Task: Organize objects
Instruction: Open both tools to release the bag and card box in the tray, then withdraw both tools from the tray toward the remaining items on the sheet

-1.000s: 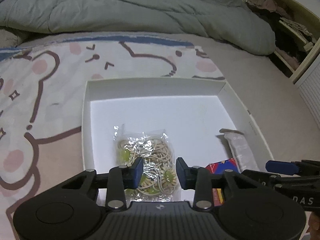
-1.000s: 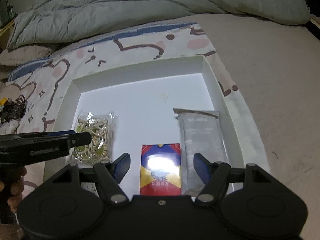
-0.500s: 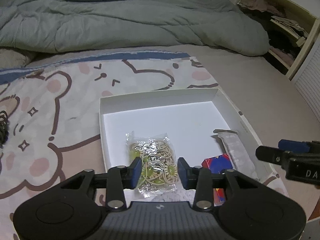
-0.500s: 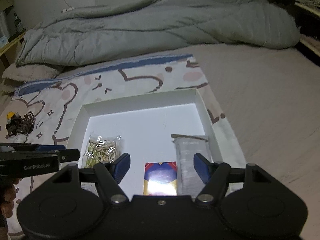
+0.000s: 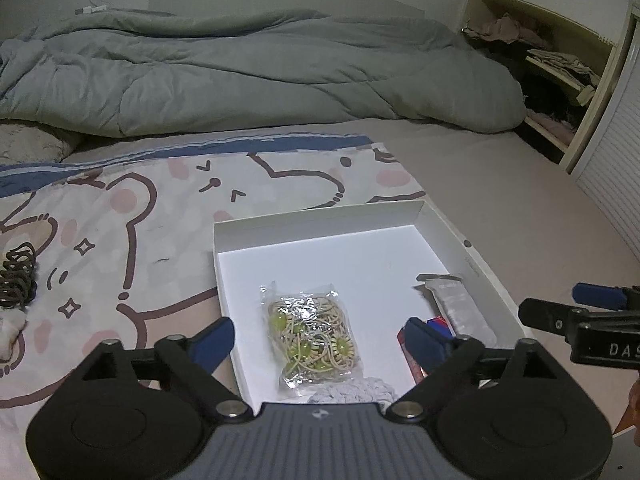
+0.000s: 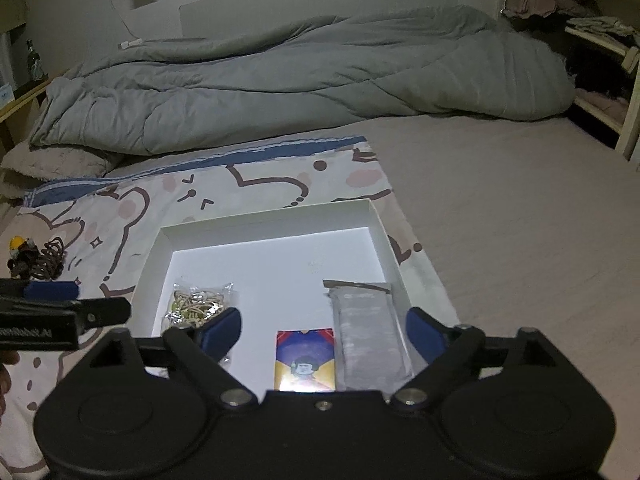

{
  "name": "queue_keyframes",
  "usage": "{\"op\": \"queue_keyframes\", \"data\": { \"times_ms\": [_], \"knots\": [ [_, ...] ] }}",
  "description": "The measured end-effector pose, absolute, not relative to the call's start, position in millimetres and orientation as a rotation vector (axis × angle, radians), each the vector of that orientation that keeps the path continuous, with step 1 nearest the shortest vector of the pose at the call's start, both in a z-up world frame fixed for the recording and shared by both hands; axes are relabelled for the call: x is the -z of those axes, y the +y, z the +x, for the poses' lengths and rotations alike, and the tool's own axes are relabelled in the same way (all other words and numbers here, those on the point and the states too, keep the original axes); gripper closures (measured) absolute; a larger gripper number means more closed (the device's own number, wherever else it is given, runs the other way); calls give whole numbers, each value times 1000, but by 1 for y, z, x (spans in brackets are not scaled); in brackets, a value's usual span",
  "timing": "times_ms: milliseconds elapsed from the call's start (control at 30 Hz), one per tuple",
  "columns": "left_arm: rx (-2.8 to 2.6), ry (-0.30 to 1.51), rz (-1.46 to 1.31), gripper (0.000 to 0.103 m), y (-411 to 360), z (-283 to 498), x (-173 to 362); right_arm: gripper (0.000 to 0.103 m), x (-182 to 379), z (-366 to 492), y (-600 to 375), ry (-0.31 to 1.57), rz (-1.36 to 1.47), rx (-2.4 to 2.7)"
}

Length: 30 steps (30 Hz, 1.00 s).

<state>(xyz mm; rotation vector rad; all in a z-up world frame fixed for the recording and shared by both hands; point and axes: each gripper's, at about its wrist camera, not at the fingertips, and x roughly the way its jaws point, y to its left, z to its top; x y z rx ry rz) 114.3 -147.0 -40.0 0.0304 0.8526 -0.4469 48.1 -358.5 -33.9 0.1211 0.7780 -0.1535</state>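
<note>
Both my left tool (image 5: pixel 320 338) and right tool (image 6: pixel 324 330) are spreading apart, holding nothing, above the white box (image 6: pixel 276 218); the hair-tie bag (image 5: pixel 312 338), card pack (image 6: pixel 305 360) and what looks like a grey pouch (image 6: pixel 370 336) lie along its near edge.

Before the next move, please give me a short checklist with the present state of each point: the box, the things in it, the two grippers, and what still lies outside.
1. Left gripper empty, jaws opening: ok.
2. Right gripper empty, jaws opening: ok.
3. Bag of hair ties lies flat inside white box: ok.
4. Card pack and grey sachet inside the box, side by side: ok.
5. Dark hair ties lie outside on the blanket: not ok.
6. Free space in the box: ok.
</note>
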Motion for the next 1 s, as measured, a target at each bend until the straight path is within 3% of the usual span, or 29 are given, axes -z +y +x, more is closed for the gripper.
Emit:
{"op": "queue_keyframes", "data": {
  "times_ms": [200,1000],
  "knots": [
    [433,848,57,0,-143,112,43,0,34,44,-354,767,96,176],
    [377,860,47,0,-135,105,44,0,36,42,-353,791,83,167]
  ]
}}
